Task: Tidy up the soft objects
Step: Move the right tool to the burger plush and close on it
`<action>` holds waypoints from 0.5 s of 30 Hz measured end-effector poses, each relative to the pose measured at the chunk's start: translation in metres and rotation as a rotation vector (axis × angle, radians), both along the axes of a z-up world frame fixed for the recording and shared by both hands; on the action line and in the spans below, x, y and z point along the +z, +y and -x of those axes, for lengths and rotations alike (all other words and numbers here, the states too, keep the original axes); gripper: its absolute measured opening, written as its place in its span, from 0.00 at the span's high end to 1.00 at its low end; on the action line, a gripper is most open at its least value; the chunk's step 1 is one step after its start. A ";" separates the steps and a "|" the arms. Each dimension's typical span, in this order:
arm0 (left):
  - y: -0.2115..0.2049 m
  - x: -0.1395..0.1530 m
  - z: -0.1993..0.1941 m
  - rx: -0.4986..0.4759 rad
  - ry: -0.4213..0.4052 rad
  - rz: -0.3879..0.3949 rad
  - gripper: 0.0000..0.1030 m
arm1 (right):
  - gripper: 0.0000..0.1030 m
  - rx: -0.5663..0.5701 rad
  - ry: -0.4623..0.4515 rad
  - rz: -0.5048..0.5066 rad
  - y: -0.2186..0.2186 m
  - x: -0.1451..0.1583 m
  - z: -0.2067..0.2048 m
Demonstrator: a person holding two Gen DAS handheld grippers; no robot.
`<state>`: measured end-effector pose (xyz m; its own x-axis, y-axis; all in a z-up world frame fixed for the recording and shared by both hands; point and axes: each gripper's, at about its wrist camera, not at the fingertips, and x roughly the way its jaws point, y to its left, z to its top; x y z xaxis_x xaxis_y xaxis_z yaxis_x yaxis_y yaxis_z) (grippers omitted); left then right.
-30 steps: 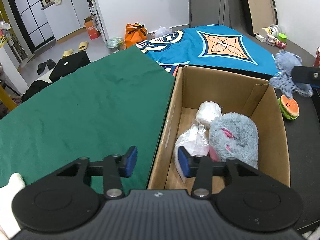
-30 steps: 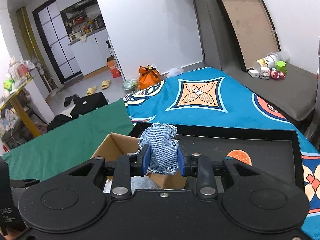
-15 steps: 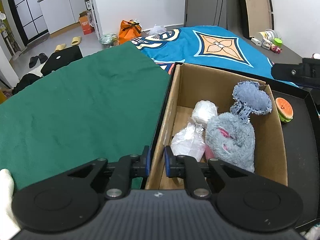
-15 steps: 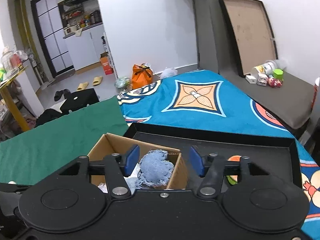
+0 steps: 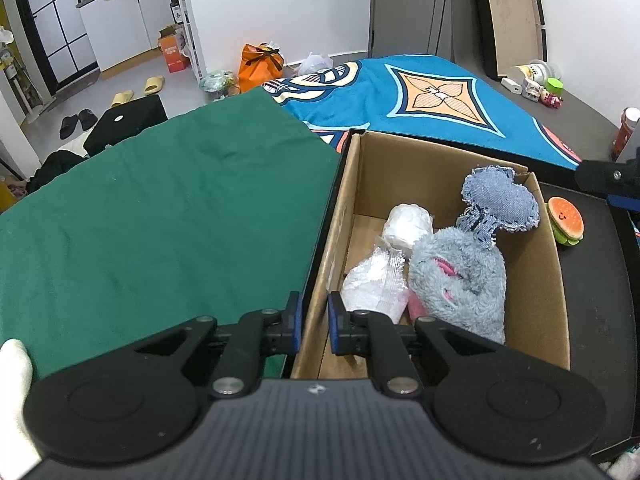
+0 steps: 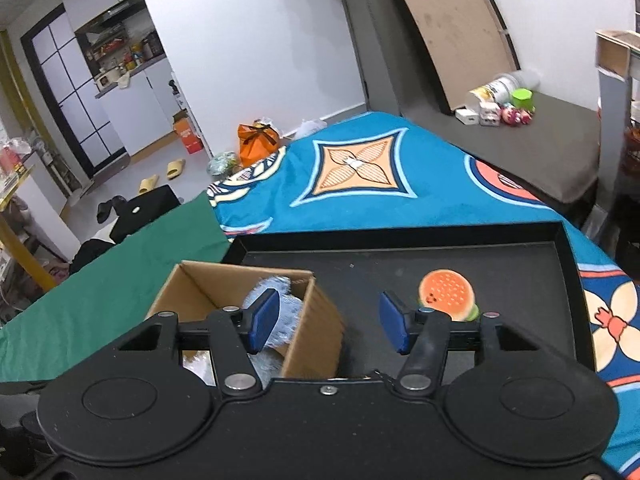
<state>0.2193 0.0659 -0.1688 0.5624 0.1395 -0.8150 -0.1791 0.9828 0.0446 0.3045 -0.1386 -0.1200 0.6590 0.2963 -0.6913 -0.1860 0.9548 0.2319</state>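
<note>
Here, frayed blue denim toy (image 5: 500, 202), crumpled

No text can be read in either view. The orange carton (image 5: 173, 49) on the floor by the white cabinets carries some white print, but it is too small and blurred to make out. The tub (image 6: 489, 92) lying on the grey mat has a printed label that is likewise illegible, and the burger toy (image 6: 447, 295) in the black tray (image 6: 520, 270) shows only a small drawn face, no letters.
</note>
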 end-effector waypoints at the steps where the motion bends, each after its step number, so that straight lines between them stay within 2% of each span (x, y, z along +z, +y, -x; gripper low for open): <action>1: -0.001 0.001 0.000 0.000 0.001 -0.003 0.88 | 0.46 -0.004 0.010 -0.001 -0.002 -0.002 0.000; 15: -0.014 0.005 -0.004 0.003 0.028 -0.087 0.84 | 0.46 -0.045 0.070 -0.047 -0.027 -0.017 -0.009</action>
